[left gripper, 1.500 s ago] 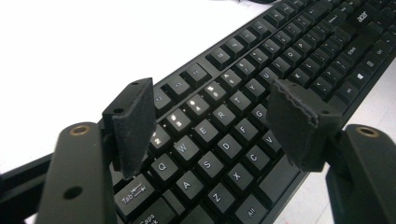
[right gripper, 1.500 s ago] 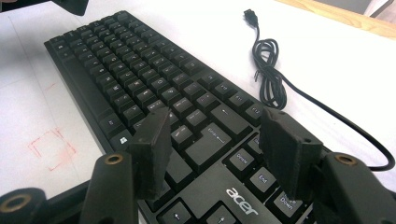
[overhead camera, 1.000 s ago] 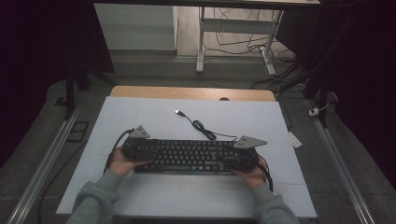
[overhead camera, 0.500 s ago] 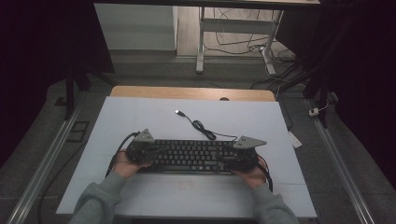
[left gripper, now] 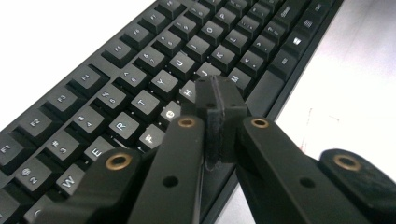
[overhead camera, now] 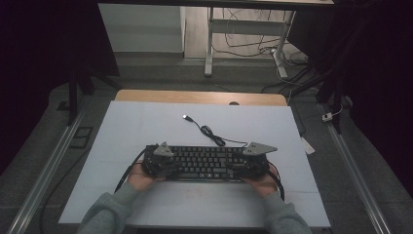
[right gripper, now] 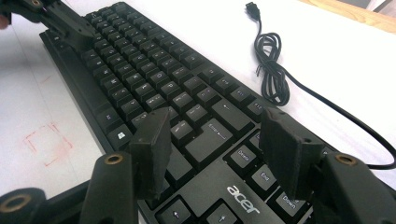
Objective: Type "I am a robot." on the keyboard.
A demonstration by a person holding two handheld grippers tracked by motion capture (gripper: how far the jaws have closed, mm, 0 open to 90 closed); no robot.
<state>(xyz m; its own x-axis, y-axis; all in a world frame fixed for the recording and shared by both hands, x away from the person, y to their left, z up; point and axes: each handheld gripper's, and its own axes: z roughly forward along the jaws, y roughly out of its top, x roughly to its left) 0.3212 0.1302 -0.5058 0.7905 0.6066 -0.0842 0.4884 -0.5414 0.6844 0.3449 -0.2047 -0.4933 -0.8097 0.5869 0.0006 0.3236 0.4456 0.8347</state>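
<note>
closed left gripper [left gripper: 217, 109] over keyboard [left gripper: 140, 84]

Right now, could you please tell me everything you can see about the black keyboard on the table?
The keyboard is a black, full-size, plastic-looking board with white key legends and an "acer" logo near its arrow keys. It lies flat on the white table, its long side across the person's front. Its black cable runs away in a loose bundle to a free plug. The left gripper, shut, points at the keys around G and H; the right gripper hangs open over the Enter area.
</note>
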